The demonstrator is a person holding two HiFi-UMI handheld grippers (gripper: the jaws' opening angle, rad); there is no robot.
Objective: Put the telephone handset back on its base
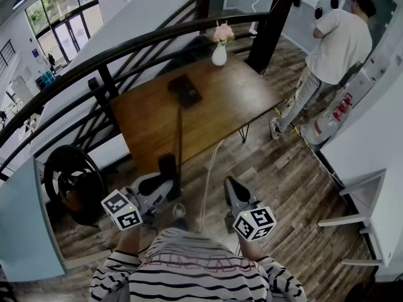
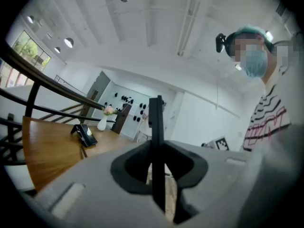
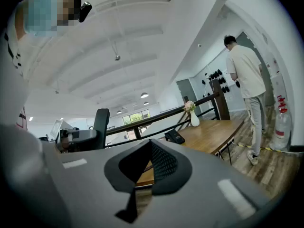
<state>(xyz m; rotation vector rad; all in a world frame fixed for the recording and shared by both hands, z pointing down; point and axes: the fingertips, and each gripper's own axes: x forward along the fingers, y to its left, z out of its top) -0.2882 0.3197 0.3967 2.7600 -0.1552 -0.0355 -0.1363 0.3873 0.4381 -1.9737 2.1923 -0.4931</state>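
The black telephone base [image 1: 184, 90] lies on the wooden table [image 1: 239, 106], towards its far left; it also shows in the left gripper view [image 2: 85, 134] and the right gripper view [image 3: 175, 137]. My left gripper [image 1: 165, 180] is held low in front of the table, shut on the black handset [image 1: 168, 167], which stands upright. In its own view the handset [image 2: 156, 146] is a thin dark slab between the jaws. A dark cord [image 1: 180, 137] runs from the base down to the handset. My right gripper [image 1: 232, 186] is beside it, shut and holding nothing.
A white vase with pink flowers [image 1: 219, 50] stands at the table's far edge. A dark railing [image 1: 126, 46] curves behind the table. A person in a white shirt [image 1: 337, 43] stands at the back right. A white cable [image 1: 211, 168] trails on the floor.
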